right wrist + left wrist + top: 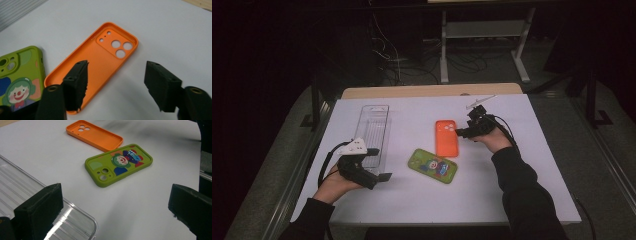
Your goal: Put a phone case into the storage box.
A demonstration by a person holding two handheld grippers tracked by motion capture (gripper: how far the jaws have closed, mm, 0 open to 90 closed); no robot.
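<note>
We bring our right gripper point(115, 82), jaws apart, over the orange case point(100, 57); left gripper point(112, 210) idles (also wide open). Straddle one long edge squarely.

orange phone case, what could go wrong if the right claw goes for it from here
The flat orange silicone phone case lies hollow side up on the white table. The open right claw has one jaw over the case and one over bare table, so closing may only nudge it. Its thin rim gives little to pinch and might slip. The green cartoon-printed phone case lies close beside it and could get bumped.
</note>
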